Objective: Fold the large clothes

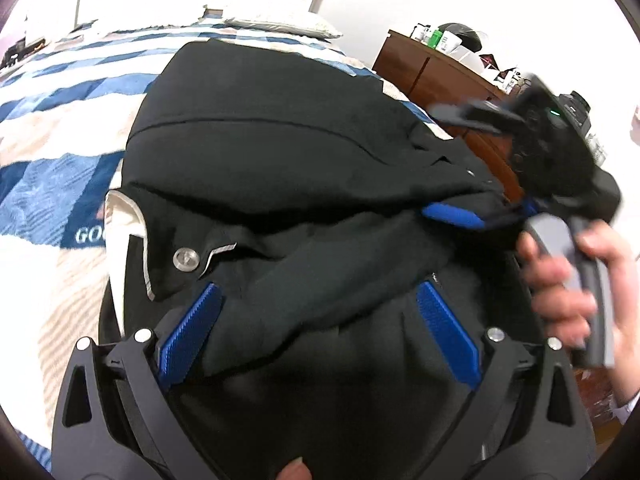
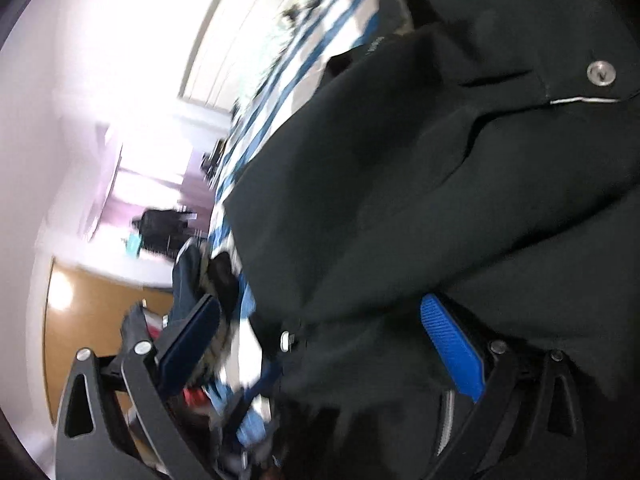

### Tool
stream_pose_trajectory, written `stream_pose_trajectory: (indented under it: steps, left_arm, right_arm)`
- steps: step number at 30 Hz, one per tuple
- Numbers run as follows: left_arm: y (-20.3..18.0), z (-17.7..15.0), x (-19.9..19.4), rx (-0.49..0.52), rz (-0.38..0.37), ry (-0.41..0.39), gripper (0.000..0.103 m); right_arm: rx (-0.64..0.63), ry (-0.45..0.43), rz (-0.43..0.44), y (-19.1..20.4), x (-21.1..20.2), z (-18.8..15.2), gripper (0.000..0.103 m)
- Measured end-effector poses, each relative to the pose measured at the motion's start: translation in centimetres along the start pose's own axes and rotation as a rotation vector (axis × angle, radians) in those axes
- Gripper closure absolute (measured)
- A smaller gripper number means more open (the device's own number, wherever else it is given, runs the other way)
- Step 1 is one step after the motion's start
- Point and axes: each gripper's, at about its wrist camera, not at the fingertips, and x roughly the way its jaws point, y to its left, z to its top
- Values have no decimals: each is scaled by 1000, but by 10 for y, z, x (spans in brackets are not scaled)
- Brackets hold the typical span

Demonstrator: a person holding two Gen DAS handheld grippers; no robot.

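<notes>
Both the left gripper (image 1: 320,320) and right gripper (image 2: 320,336) gape apart over the black jacket (image 1: 288,152).

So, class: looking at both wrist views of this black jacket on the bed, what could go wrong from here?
1. The left hand-held gripper stands open with black jacket fabric bunched between its fingers; a thick, uneven bite could slip or crease the fold.
2. The jacket's metal snap lies near the left blue pad and might get pinched.
3. The right hand-held gripper view is motion-blurred; a fast move may drag the layers askew.
</notes>
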Motion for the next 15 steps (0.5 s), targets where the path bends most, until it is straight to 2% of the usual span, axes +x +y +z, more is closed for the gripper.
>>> stream_pose_trajectory:
  steps: [4, 6, 7, 9, 10, 11, 13, 15]
  left_arm:
    - [-3, -5, 2, 17, 7, 8, 6]
    - [0, -5, 11, 12, 18, 31, 7]
    - [3, -5, 16, 0, 28, 40, 7]
    - [9, -5, 23, -22, 38, 44, 6]
    - [11, -4, 25, -28, 43, 41, 6]
    - [13, -3, 26, -35, 44, 38, 6]
    - [14, -2, 26, -41, 41, 37, 6]
    - [13, 0, 27, -40, 41, 41, 6]
  right_arm:
    - [83, -25, -8, 0, 7, 14, 4]
    - [65, -42, -15, 12, 6, 12, 4]
    - [30, -54, -18, 18, 6, 12, 9]
    - [-8, -65, -97, 24, 8, 14, 47]
    - [4, -59, -154, 22, 9, 16, 86]
    - [28, -54, -164, 19, 10, 17, 94]
    - [28, -44, -153, 18, 10, 18, 94]
    - [-48, -54, -146, 28, 5, 15, 95]
